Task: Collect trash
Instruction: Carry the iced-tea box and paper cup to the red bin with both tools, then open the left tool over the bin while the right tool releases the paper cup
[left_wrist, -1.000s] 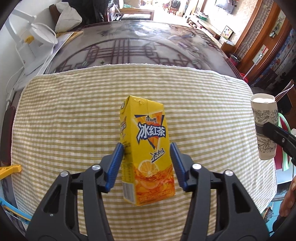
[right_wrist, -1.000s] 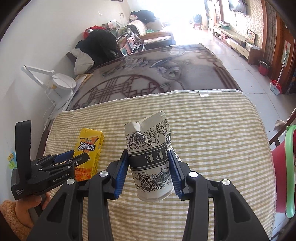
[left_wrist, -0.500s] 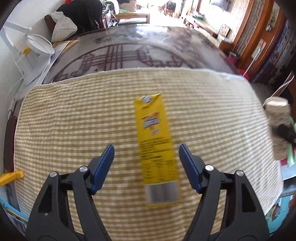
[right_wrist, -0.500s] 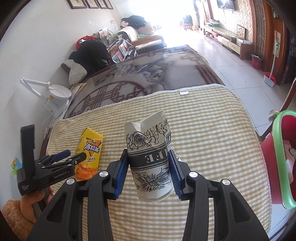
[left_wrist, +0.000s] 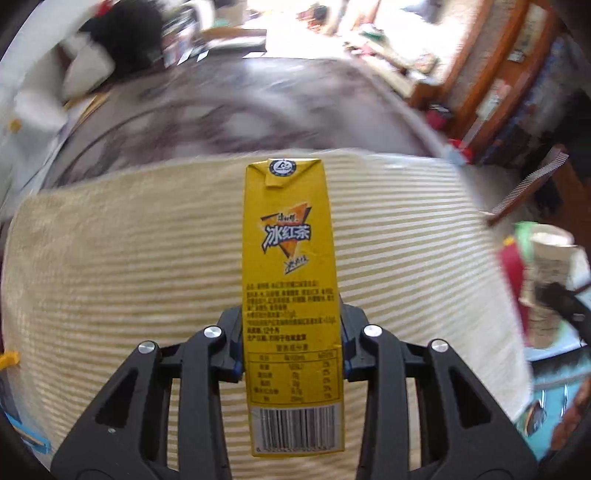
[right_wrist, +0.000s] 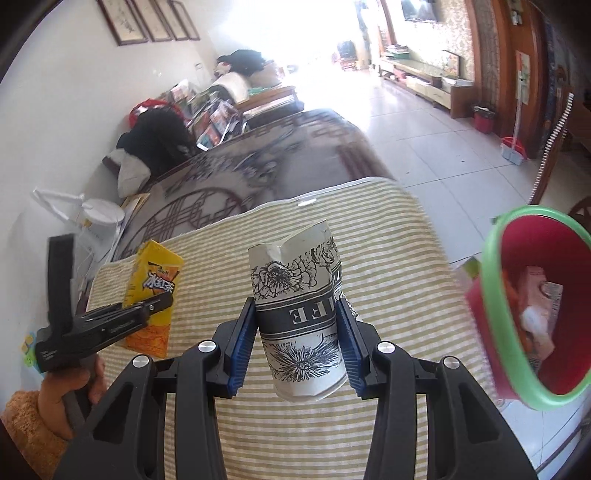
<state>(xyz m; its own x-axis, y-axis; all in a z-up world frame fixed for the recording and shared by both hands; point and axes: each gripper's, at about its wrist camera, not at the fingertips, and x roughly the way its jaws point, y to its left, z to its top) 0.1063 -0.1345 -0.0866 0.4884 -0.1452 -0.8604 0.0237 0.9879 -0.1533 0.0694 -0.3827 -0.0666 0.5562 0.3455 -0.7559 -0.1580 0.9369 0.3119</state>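
Observation:
A yellow iced-tea carton (left_wrist: 290, 280) stands upright between the blue pads of my left gripper (left_wrist: 291, 332). The jaws are closing and the pads press on its narrow sides. In the right wrist view the carton (right_wrist: 155, 280) hangs just above the striped cloth (right_wrist: 388, 236) in the left gripper (right_wrist: 147, 306). My right gripper (right_wrist: 298, 332) is shut on a dented white paper cup (right_wrist: 299, 317) with black flower print, held upside down. The cup (left_wrist: 546, 266) also shows at the right edge of the left wrist view. A red bin with a green rim (right_wrist: 495, 295) stands right of the cup and holds some wrappers.
The striped cloth (left_wrist: 110, 277) covers the near end of a dark patterned table (right_wrist: 240, 177). A white desk lamp (right_wrist: 99, 214) stands at the table's left edge. A hand in an orange-brown sleeve (right_wrist: 70, 387) holds the left gripper. Tiled floor lies beyond the bin.
The left jaws opened wide around the carton, then closed on its narrow sides and lifted it. Both grippers moved right, and the red bin came into the right wrist view.

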